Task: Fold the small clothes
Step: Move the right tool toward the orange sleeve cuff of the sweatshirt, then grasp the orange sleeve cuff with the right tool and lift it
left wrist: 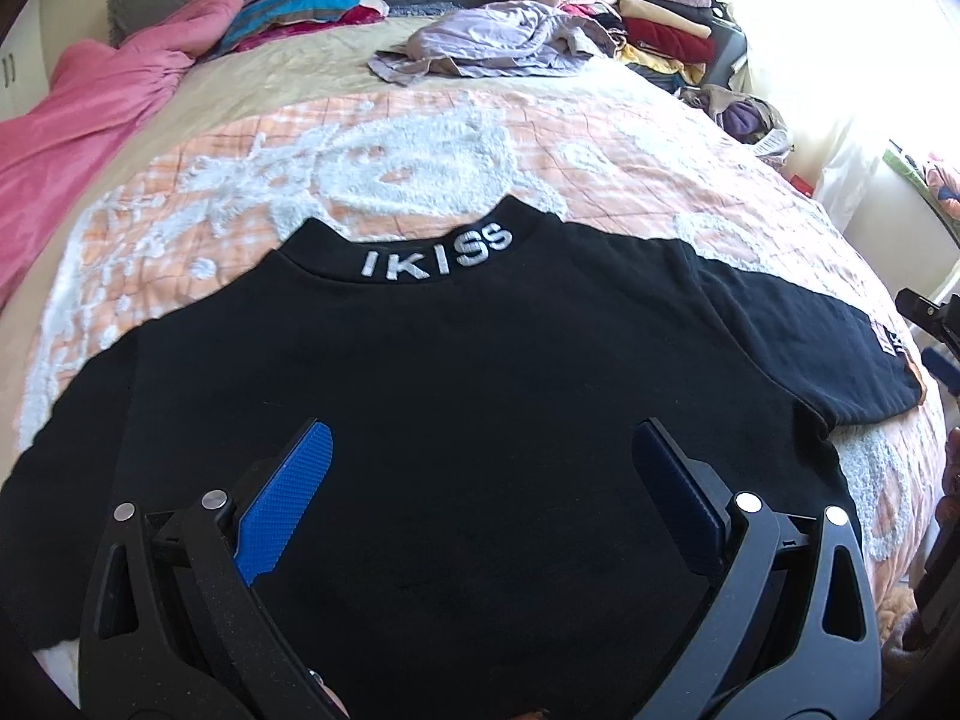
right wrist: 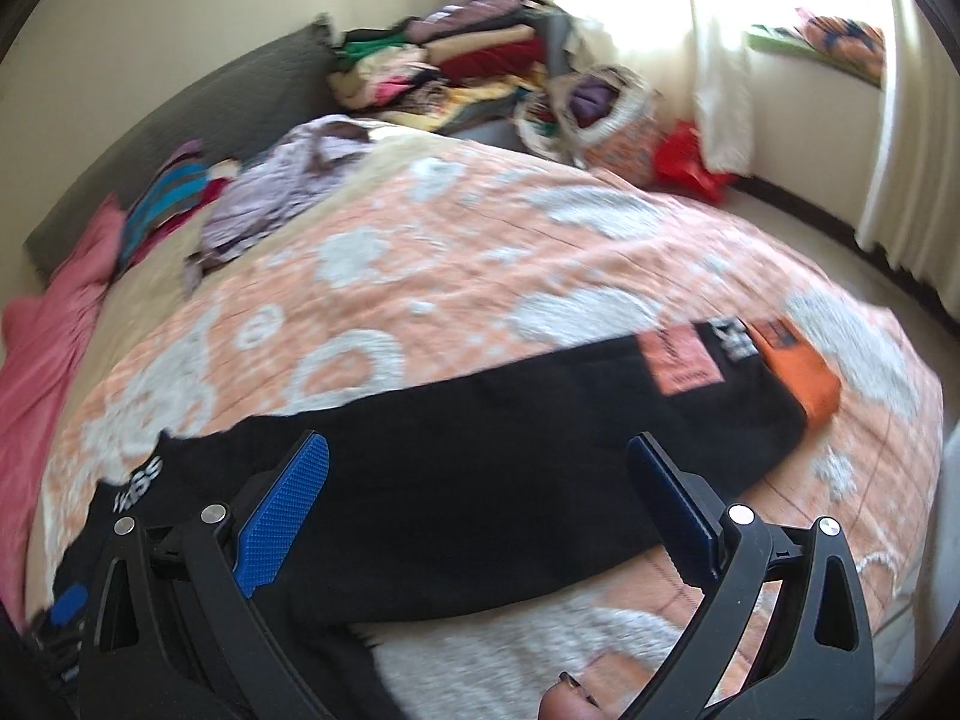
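From the left wrist view, a black sweatshirt lies flat on an orange and white bedspread, collar away, under the left gripper, whose fingers are spread wide. From the right wrist view, the right gripper, likewise spread and empty, hovers over the shirt's outstretched sleeve.

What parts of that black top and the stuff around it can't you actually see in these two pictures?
- Black top: its hem is hidden behind the left claw in the left wrist view, and its left sleeve runs off the edge.
- Sleeve patches: lettering is too blurred in the right wrist view.
- Clothes pile: single garments are too small to tell.
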Demonstrator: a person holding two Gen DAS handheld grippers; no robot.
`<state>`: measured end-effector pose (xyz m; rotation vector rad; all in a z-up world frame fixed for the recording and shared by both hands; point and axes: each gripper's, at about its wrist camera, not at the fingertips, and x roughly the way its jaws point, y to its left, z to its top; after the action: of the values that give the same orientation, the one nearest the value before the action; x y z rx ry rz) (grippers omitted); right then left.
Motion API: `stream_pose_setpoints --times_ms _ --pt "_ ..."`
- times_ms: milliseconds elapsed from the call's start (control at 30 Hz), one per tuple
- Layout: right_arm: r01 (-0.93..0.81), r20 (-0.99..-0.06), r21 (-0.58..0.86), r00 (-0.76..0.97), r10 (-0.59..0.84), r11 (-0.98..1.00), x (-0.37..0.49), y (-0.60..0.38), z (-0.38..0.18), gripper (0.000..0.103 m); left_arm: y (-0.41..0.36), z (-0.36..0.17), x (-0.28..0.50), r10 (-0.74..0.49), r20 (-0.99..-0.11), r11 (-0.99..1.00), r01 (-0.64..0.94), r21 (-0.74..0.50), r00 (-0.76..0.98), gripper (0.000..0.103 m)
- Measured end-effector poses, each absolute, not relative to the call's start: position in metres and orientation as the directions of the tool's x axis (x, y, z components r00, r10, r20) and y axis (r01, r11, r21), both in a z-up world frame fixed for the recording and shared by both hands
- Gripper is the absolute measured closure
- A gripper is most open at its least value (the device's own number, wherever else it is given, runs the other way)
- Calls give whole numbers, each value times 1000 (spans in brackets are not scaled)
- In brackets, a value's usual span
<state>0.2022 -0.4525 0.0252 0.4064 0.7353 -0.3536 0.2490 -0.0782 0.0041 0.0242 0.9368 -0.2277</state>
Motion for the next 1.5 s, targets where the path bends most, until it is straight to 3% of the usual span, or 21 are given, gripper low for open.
stream_pose_setpoints --times_ms 567,667,933,1033,1100,1167,1267,1500 --pt "734 -785 266 541 -302 625 181 -555 -26 4 -73 -23 263 -195 -810 974 208 -93 552 9" --pt "750 -807 298 528 -264 591 181 -569 -41 4 -68 -23 265 -195 -812 975 198 -100 551 9" --pt "719 -759 428 615 -213 547 181 -593 -46 5 -47 -10 267 -177 -806 982 151 -110 564 9" --pt "712 -747 440 628 -217 547 182 -595 -43 36 -36 -3 267 -188 -807 982 129 -139 561 9" --pt "704 -737 457 641 -212 544 182 -595 -42 44 -31 1 266 -188 -804 982 121 -144 564 9" --pt "692 -725 487 660 -195 532 179 -597 -42 63 -27 4 266 -183 -803 983 109 -147 568 9" --pt "657 -693 541 702 -164 524 176 -599 -40 80 -20 9 264 -182 -797 983 88 -161 576 9" --pt "499 -572 574 812 -119 649 181 -572 -6 84 -14 14 259 -175 -799 984 71 -165 575 9"
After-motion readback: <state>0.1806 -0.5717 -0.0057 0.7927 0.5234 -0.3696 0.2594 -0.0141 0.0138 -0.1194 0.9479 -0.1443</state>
